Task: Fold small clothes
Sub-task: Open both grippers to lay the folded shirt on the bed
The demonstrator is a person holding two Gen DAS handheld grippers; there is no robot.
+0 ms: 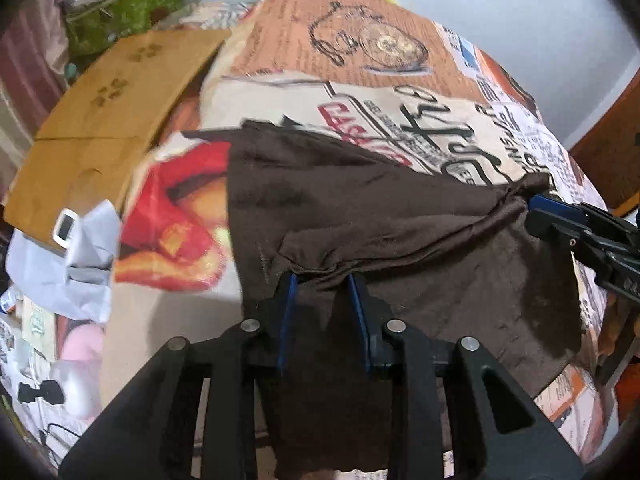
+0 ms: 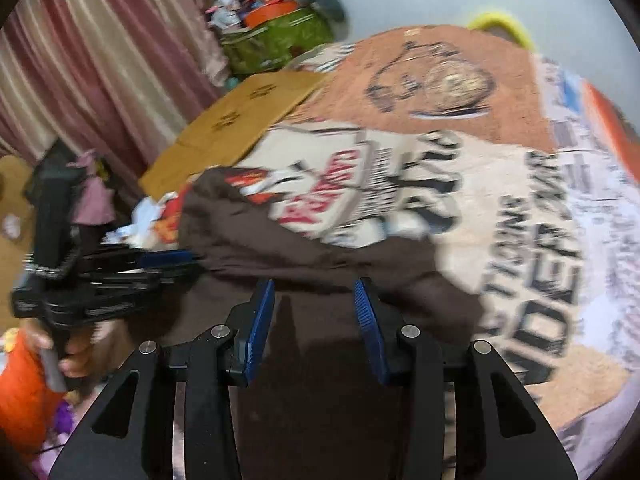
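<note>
A dark brown garment [image 1: 400, 232] lies spread on a bed covered by a printed newspaper-style sheet [image 1: 360, 52]. My left gripper [image 1: 322, 280] has its blue pads partly apart with a bunched fold of the brown cloth between them. My right gripper [image 1: 536, 204] comes in from the right edge and pinches the garment's far right corner. In the right wrist view the brown garment [image 2: 304, 248] runs under my right gripper [image 2: 314, 288], whose pads stand apart with cloth between them. The left gripper [image 2: 172, 260] shows at the left, gripping the cloth's edge.
A flattened cardboard sheet [image 1: 108, 120] lies left of the bed. White paper and a small white device [image 1: 66, 226] sit at the lower left. A green bag [image 2: 276, 44] and pink curtains [image 2: 100, 64] stand behind. A wooden edge [image 1: 616, 140] is at the right.
</note>
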